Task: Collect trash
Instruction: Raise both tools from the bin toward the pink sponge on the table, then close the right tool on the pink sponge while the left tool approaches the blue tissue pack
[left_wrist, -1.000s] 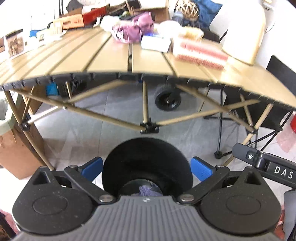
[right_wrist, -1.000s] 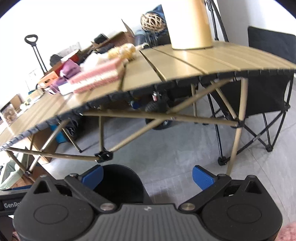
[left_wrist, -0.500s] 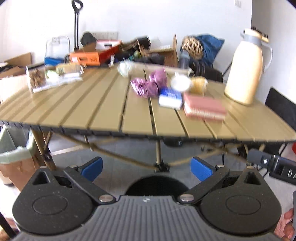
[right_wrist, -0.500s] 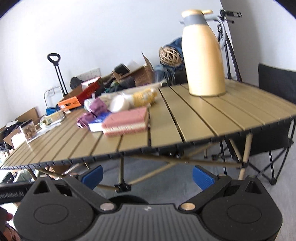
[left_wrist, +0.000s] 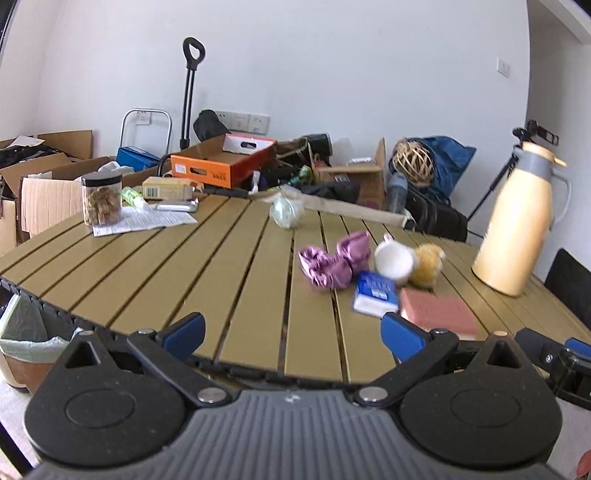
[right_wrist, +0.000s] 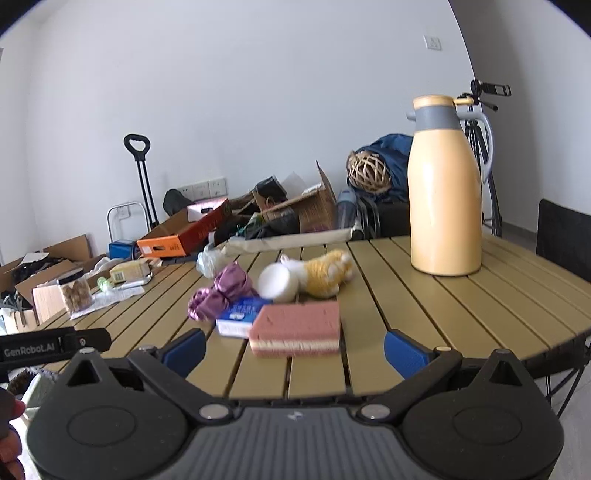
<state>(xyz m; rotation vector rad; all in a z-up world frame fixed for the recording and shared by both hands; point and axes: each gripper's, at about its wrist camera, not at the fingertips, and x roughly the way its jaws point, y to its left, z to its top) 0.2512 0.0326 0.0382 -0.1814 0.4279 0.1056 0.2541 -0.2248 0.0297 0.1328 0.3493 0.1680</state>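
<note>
Both tongs, left (left_wrist: 291, 334) & right (right_wrist: 293, 347), gape released at edge of tan slatted surface (left_wrist: 155, 273). Crumpled purple wrapper trash (left_wrist: 332, 260) lies mid-surface beside blue-white tissue pack (left_wrist: 376, 293). Left unit reads "GenRobot.AI" (right_wrist: 27, 349).
</note>
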